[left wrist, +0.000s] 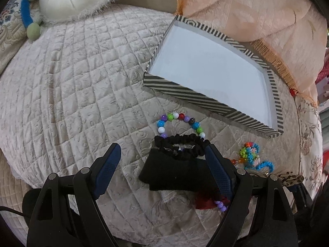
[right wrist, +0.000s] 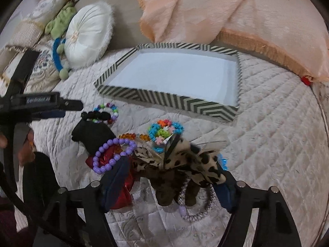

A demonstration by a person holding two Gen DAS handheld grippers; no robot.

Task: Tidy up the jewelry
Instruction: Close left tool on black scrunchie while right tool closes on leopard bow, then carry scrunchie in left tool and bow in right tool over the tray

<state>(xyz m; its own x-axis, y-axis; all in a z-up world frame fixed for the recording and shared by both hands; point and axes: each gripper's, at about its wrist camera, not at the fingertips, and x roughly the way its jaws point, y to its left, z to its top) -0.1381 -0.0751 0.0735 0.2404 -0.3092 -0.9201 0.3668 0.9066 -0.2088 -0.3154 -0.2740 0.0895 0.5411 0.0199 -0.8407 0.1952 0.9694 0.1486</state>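
Note:
A striped tray [left wrist: 174, 86] [right wrist: 164, 98] with a bare white floor lies on the quilted bed. In front of it is a pile of jewelry. My left gripper [left wrist: 161, 145] [right wrist: 72, 109] stands open, wide astride a black scrunchie [left wrist: 181, 142] [right wrist: 96, 115] and a black pouch [left wrist: 174, 175]. A multicolour bead bracelet [left wrist: 176, 116] lies just beyond them. My right gripper [right wrist: 173, 160] is open around a leopard-print bow [right wrist: 185, 160], which fills most of the gap; I cannot see firm contact. A purple bead bracelet [right wrist: 109, 156] lies left of it, over a red shiny piece [right wrist: 121, 197].
A bright plastic-bead piece [left wrist: 253, 156] [right wrist: 164, 131], orange beads [right wrist: 127, 136] and a silvery hair band [right wrist: 197, 216] also lie in the pile. A peach blanket [right wrist: 226, 10] borders the tray's far side. A white round cushion [right wrist: 88, 37] and a green plush toy [right wrist: 59, 20] sit far left.

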